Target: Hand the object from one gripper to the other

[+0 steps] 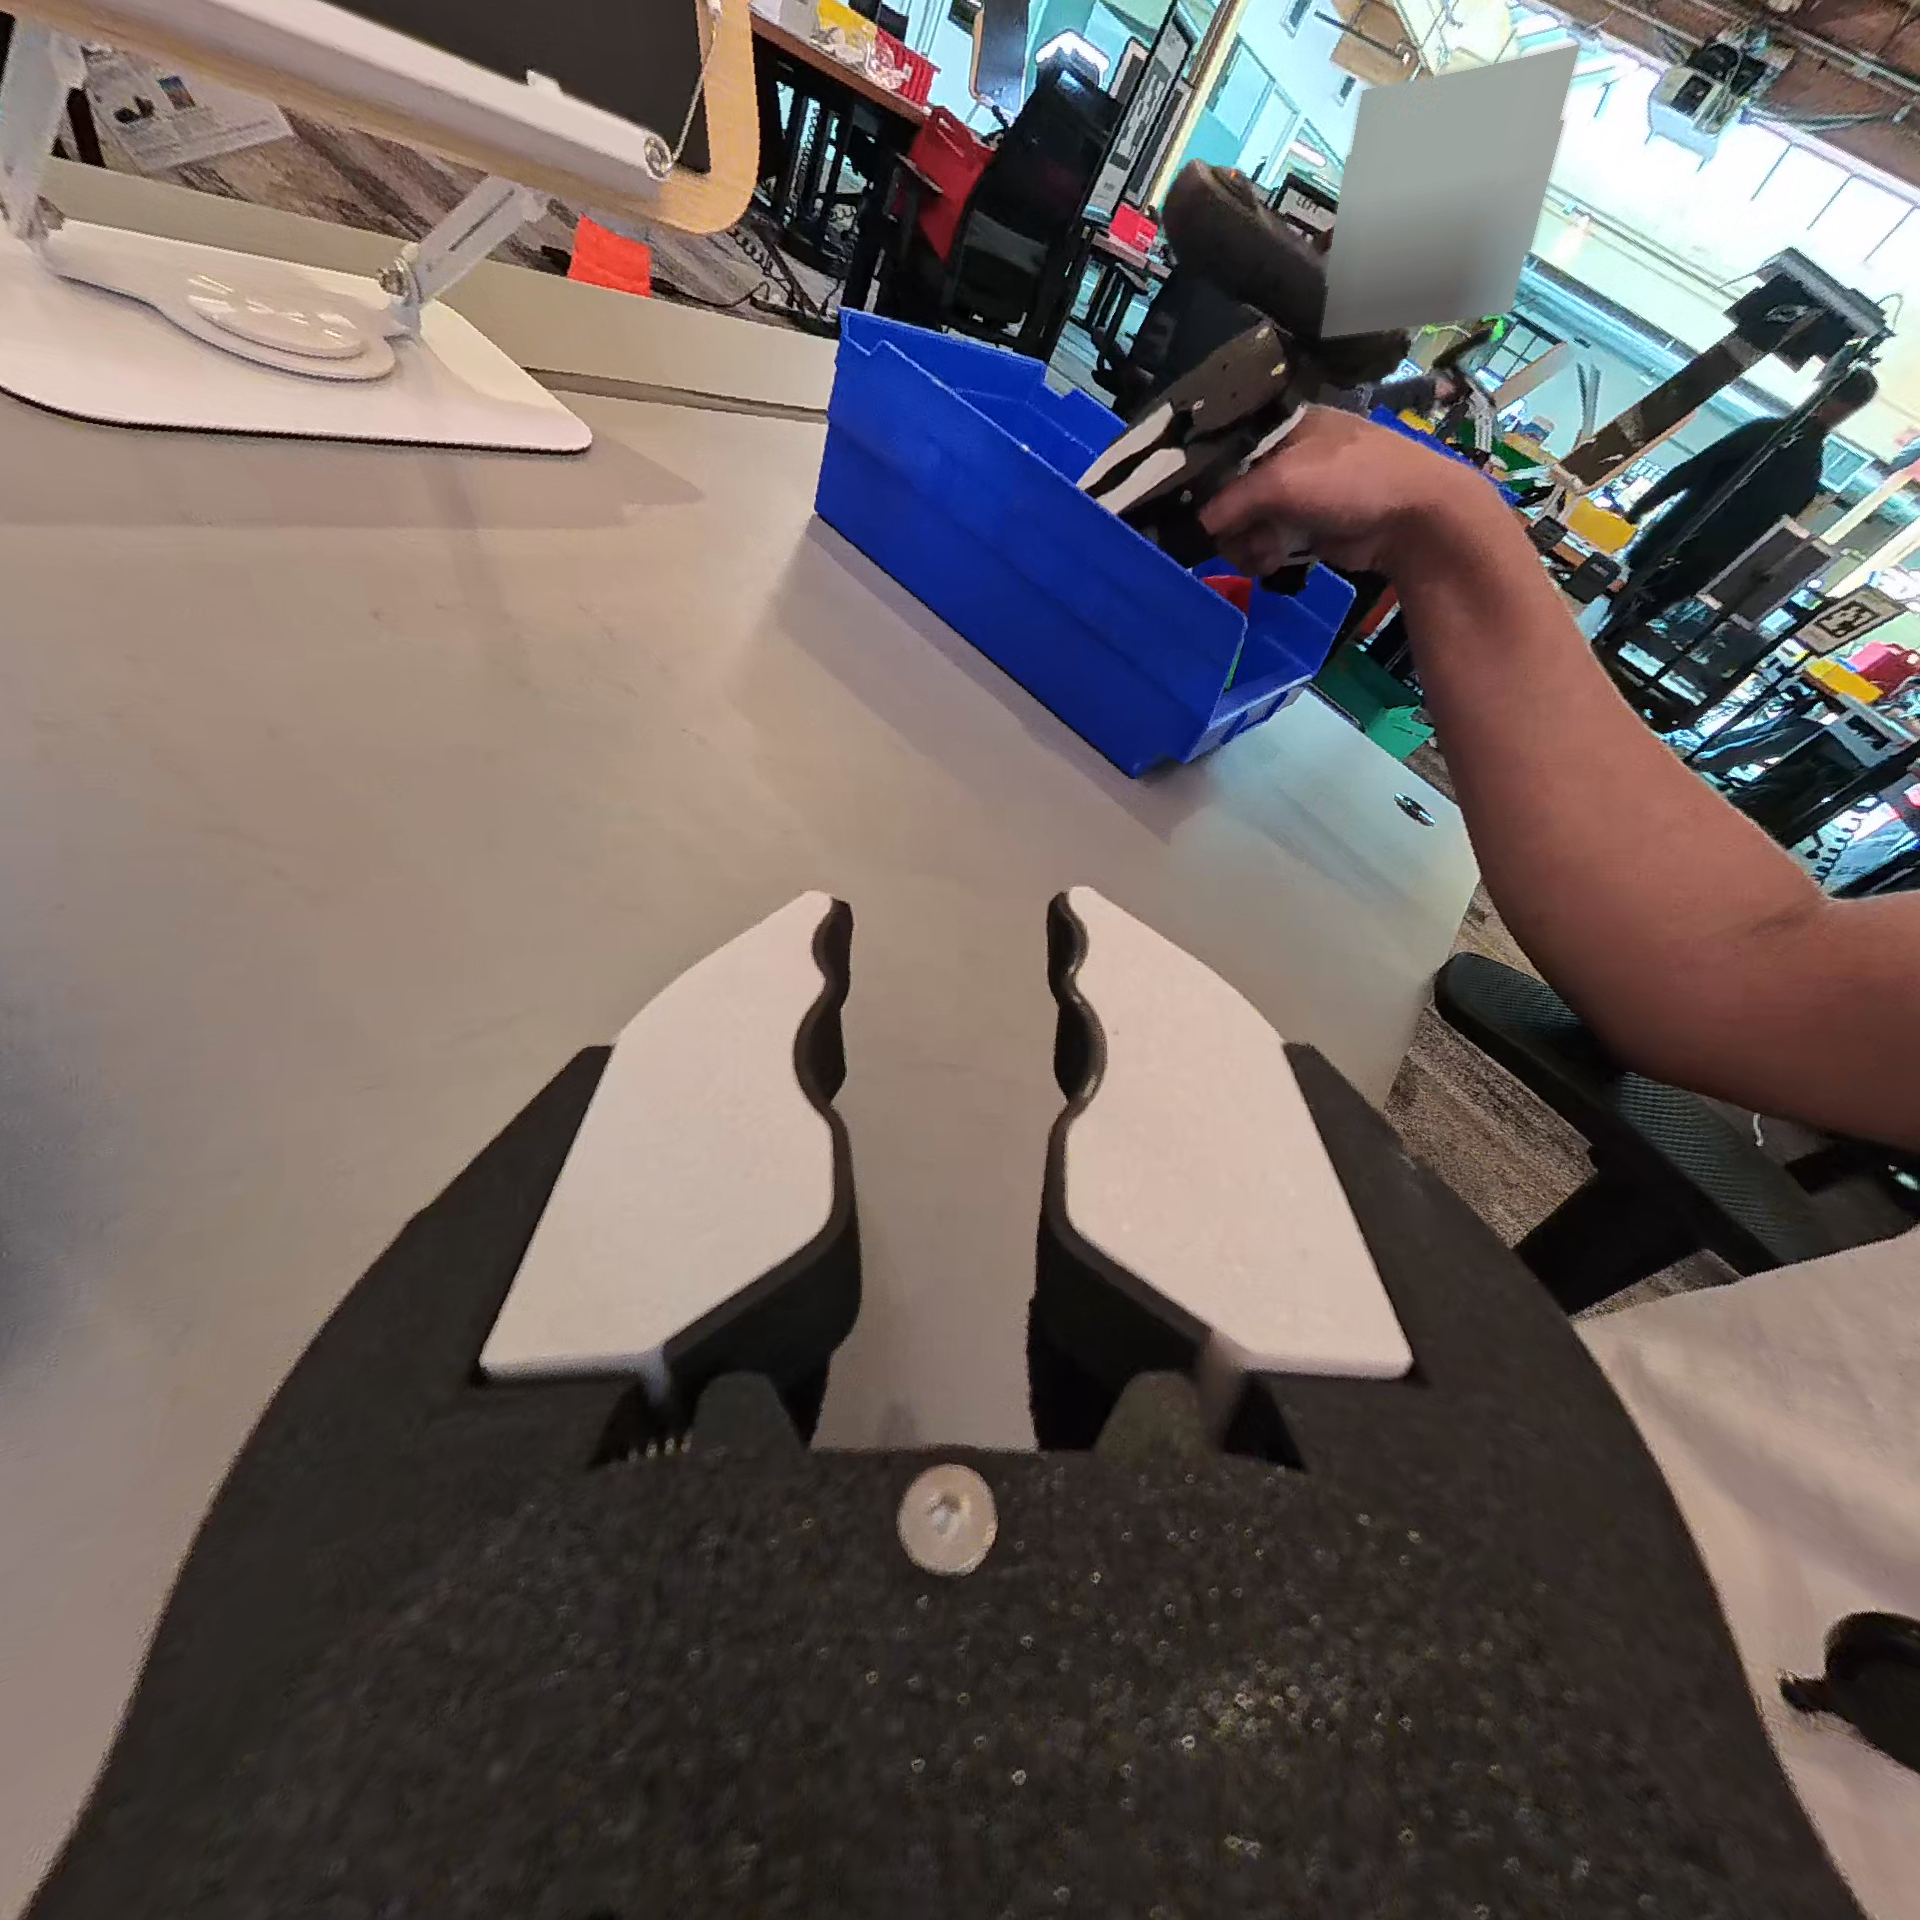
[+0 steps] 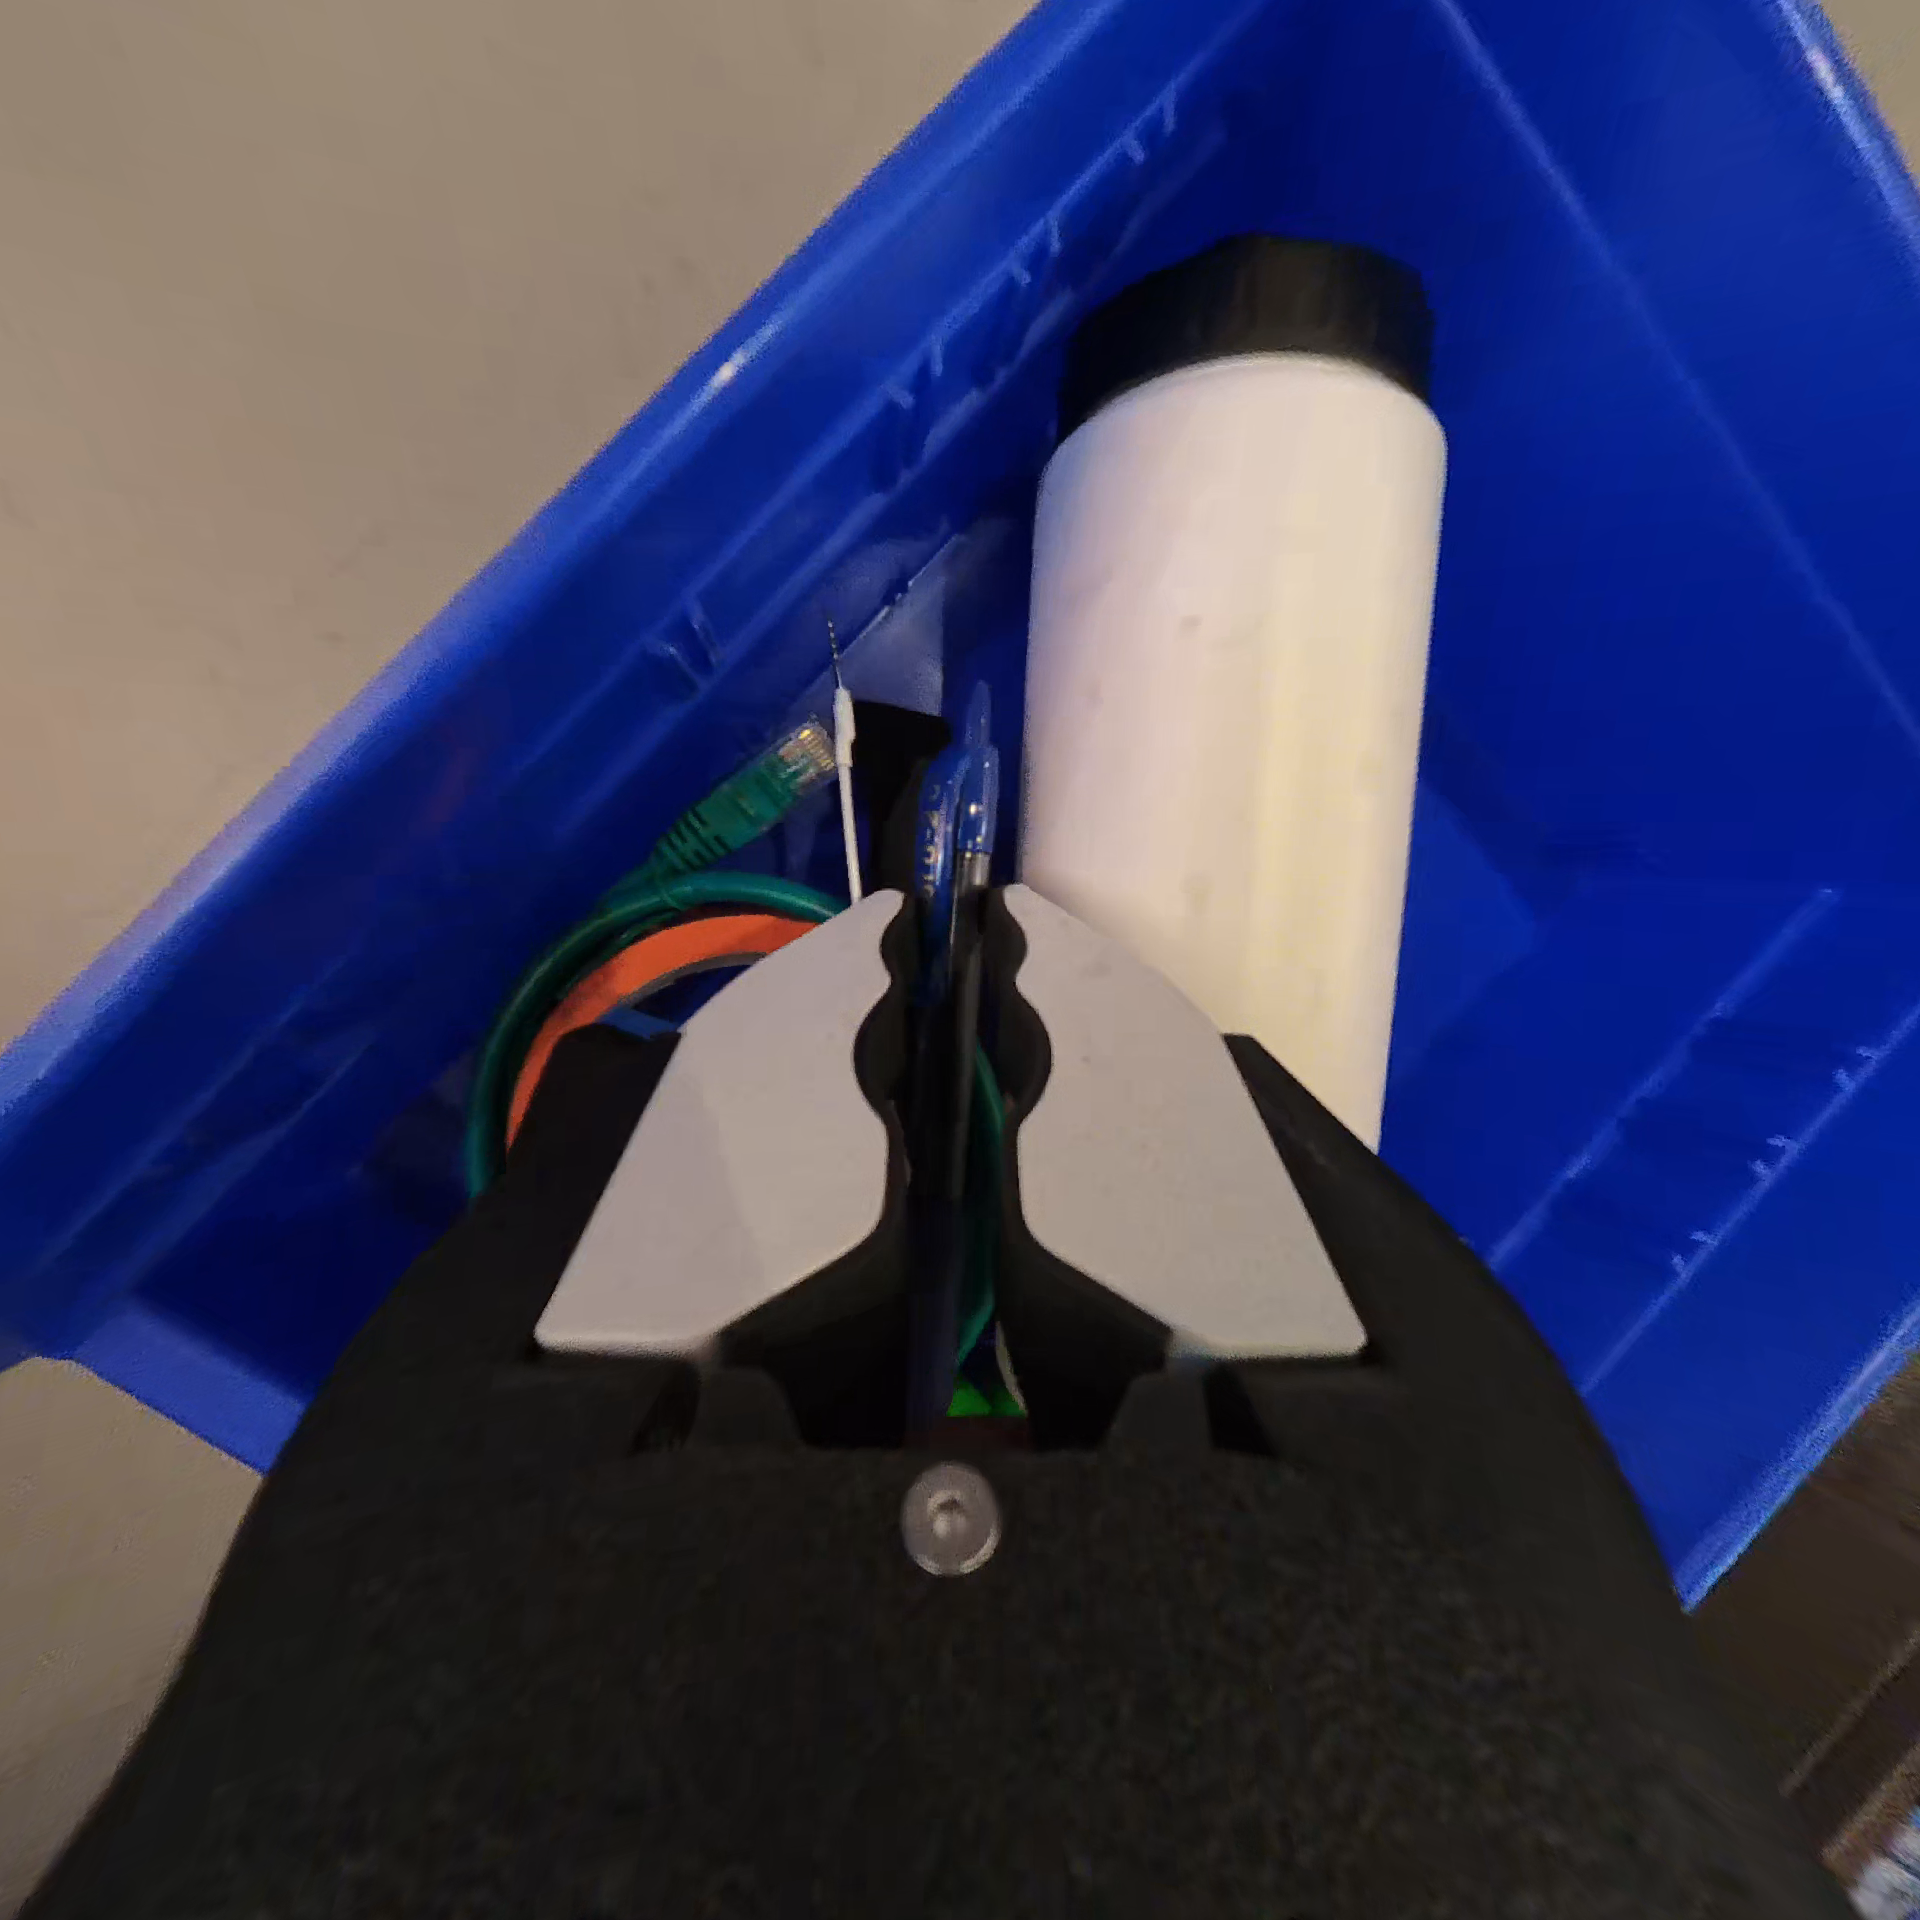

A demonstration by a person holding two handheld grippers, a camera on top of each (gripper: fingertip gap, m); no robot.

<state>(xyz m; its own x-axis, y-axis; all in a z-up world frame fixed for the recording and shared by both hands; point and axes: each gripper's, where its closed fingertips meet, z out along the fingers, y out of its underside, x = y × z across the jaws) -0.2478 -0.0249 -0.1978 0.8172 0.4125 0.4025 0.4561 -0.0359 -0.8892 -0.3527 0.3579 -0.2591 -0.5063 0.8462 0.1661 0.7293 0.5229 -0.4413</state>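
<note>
table (image 1: pixel 416 727): open before left claw (image 1: pixel 948 935) | bin (image 2: pixel 1662 520): bottle (image 2: pixel 1226 675), cable (image 2: pixel 665 904) crowd right claw (image 2: pixel 951 914)

Looking like a shared workshop / lab w/ open-plan benches. Sitting up front: grey table (image 1: pixel 416 727) carrying a blue bin (image 1: pixel 997 582) and a white stand (image 1: pixel 312 343). Lying in the bin: green cable (image 2: pixel 727 821), orange tape (image 2: pixel 644 977), white bottle (image 2: pixel 1226 675), i.e. bench odds & ends. Stretching behind: rows of desks w/ red bins (image 1: pixel 904 62), black chairs (image 1: pixel 1039 197), tripod rig (image 1: pixel 1766 343), exposed ceiling ducts (image 1: pixel 1714 73), big bright windows. Standing at the far right: a person (image 1: pixel 1735 488) in dark clothes.
</note>
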